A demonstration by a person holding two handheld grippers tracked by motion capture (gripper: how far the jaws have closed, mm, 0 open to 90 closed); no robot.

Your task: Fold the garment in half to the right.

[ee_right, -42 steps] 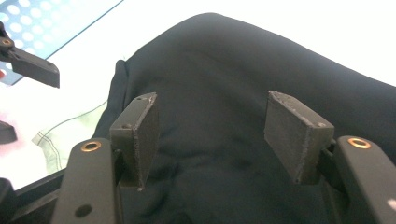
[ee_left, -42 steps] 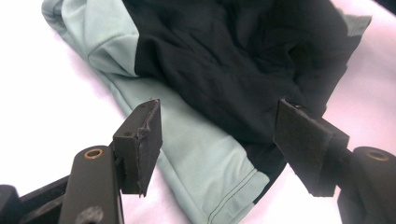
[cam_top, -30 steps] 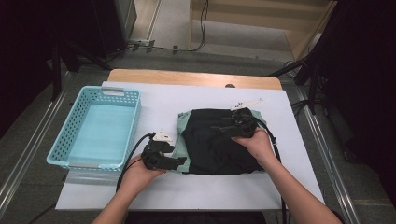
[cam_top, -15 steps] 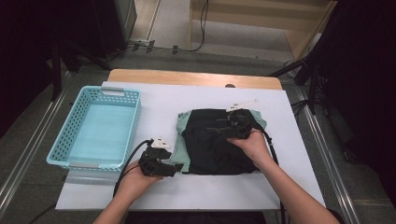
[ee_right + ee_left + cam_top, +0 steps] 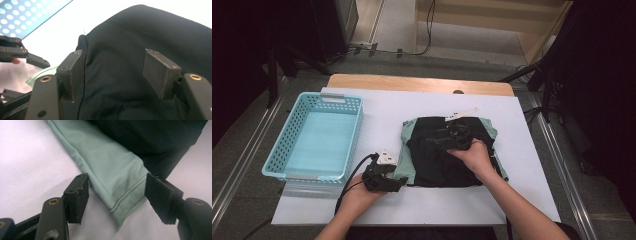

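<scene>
Matt cloth garment (image 5: 117,172), plastic basket (image 5: 314,137)

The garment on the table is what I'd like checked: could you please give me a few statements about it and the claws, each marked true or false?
1. The left claw is open, with the garment's green corner between its jaws. True.
2. The garment lies inside the basket. False: it lies on the table, to the right of the basket.
3. The right claw is over the garment's black part. True.
4. The right claw is shut on the fabric. False: its jaws stand apart.
5. The basket holds a folded towel. False: nothing can be seen in it.
</scene>
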